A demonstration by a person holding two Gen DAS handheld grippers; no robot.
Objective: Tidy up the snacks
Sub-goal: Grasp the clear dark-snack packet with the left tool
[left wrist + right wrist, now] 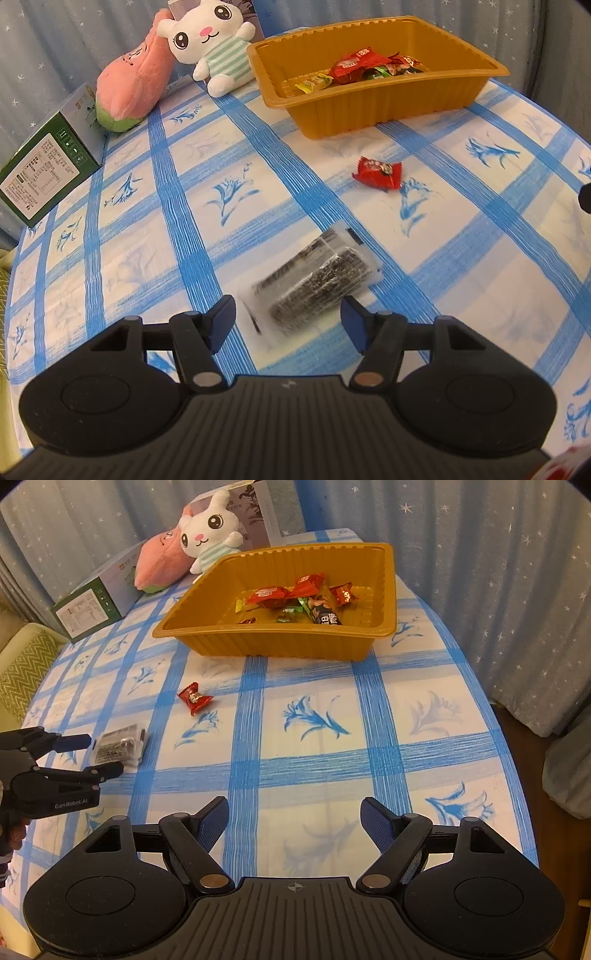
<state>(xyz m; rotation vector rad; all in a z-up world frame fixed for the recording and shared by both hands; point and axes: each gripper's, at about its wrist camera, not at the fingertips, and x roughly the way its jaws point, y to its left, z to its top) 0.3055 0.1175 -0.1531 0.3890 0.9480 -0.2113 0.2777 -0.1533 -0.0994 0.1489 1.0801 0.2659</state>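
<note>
A: Left gripper (pixel 288 321) is spread wide and holds nothing; the seaweed packet (pixel 314 280) lies on the tablecloth (pixel 184 221) just ahead, its near end between the fingertips

B: Then lower so the pads straddle the dark roll, not the loose clear film, and close gently

A: Right gripper (pixel 293 823), also wide and empty, hangs over bare cloth; the orange tray (pixel 280 642) sits well ahead of it

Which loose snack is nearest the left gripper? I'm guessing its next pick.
The clear-wrapped seaweed pack, lying just ahead of the open left gripper; the red candy lies farther off.
</note>
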